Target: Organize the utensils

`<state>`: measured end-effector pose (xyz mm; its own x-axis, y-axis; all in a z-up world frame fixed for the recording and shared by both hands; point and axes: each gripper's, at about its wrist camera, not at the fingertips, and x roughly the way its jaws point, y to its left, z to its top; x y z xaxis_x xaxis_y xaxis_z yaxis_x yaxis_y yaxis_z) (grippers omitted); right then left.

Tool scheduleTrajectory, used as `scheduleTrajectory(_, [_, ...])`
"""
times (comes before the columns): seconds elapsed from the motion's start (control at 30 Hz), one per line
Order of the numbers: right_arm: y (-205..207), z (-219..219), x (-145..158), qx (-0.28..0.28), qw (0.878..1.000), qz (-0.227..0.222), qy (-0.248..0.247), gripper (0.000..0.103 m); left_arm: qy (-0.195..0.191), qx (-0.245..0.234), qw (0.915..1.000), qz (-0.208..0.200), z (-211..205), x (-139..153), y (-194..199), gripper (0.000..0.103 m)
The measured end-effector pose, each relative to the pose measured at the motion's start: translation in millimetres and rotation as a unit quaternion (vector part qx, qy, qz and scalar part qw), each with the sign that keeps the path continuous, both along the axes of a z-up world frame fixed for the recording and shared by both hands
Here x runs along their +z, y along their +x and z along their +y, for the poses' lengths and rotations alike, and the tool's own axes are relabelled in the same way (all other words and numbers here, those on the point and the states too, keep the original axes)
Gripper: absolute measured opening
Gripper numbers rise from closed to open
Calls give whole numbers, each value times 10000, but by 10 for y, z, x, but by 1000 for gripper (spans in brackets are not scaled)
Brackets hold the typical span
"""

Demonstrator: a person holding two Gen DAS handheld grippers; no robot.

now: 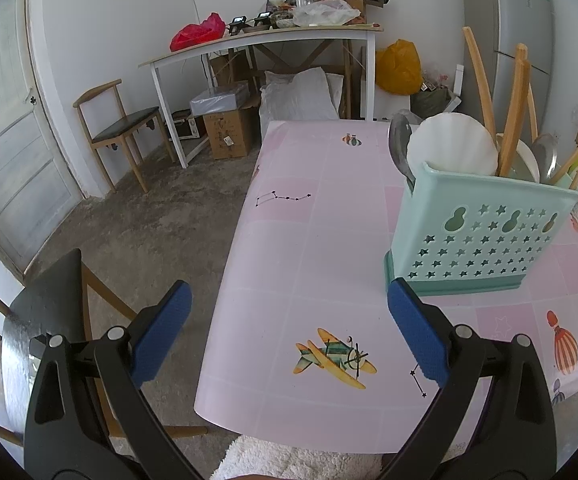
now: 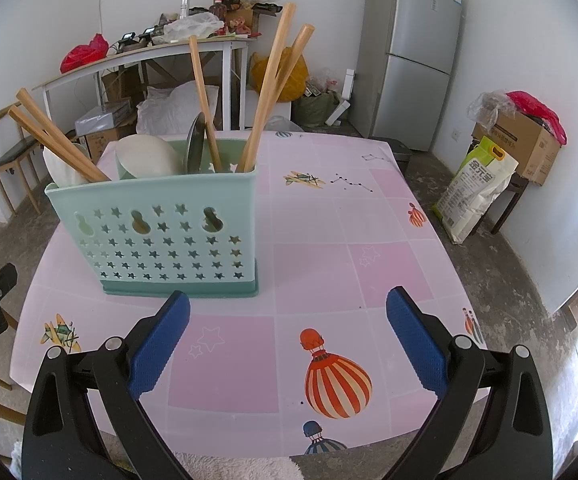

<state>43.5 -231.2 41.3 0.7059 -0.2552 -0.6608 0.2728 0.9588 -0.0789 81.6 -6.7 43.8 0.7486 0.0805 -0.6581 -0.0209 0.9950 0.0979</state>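
Note:
A pale green utensil holder (image 1: pixel 481 232) (image 2: pixel 161 232) with star-shaped holes stands upright on the pink table (image 1: pixel 309 240) (image 2: pixel 329 248). Inside it are several wooden handles (image 2: pixel 273 92) (image 1: pixel 511 120), a white ladle (image 1: pixel 451 148) (image 2: pixel 149 156) and a metal spoon (image 1: pixel 399 140) (image 2: pixel 195 144). My left gripper (image 1: pixel 289 308) is open over the table's near left edge, the holder just beyond its right finger. My right gripper (image 2: pixel 289 308) is open above the table front, holding nothing, with the holder just past its left finger.
A wooden chair (image 1: pixel 121 128) and a cluttered white desk (image 1: pixel 265 40) stand by the far wall. A grey fridge (image 2: pixel 417 48) is at the back right. A rice bag (image 2: pixel 477 188) and a cardboard box (image 2: pixel 525 144) sit right of the table. Another chair (image 1: pixel 49 312) is at the near left.

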Motion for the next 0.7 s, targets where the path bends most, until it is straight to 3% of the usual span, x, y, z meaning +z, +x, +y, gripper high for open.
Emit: scheduleTrajectory(0.7, [4, -9, 7, -2, 10000, 1, 17, 96, 0, -11, 10000, 1, 31, -45, -9, 94])
